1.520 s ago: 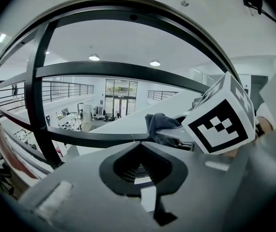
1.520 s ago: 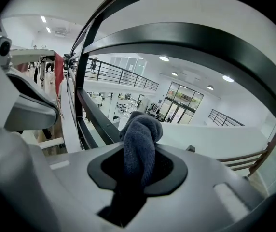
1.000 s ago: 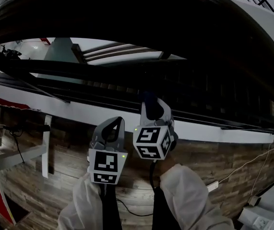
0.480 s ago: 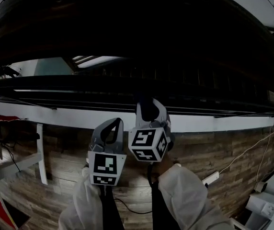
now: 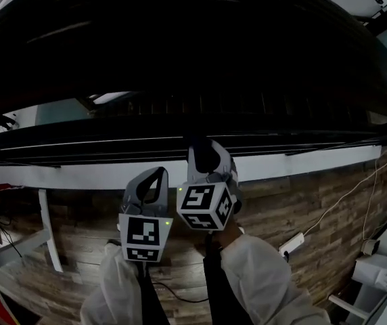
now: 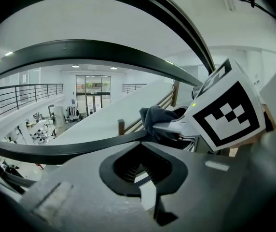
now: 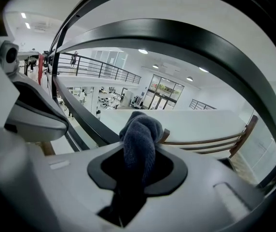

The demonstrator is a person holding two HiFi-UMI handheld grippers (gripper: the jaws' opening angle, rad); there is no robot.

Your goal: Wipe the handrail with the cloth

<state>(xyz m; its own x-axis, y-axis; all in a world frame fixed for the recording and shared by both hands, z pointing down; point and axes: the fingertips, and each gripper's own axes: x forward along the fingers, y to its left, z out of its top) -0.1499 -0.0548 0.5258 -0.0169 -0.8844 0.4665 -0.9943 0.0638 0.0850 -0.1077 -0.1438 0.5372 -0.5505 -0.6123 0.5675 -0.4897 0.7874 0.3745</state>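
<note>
Nearest, two white sleeves (image 5: 261, 276) are seen, and above them the two grippers are held side by side, close but apart. The left gripper (image 5: 155, 173) is shown with its jaws brought together and nothing between them. The right gripper (image 5: 204, 147) is raised a little higher, and its jaws are clamped on the cloth (image 7: 139, 141). The cloth is dark blue-grey, of a towel-like weave, and it is bunched into a thick roll that stands out past the jaw tips. It is held just at the lower edge of the handrail (image 5: 193, 66); whether it touches cannot be told. The handrail is broad, dark and glossy, and it is curved across the whole upper part of the head view. Open room is left along the rail on both sides of the grippers. Under the rail a white band (image 5: 302, 164) is seen, and below it brown wood planks (image 5: 281, 208), over which a pale cable (image 5: 342, 208) is laid. Beyond, in the gripper views, a bright white hall (image 6: 89, 88) with dark railings (image 6: 12, 98) is shown.
</note>
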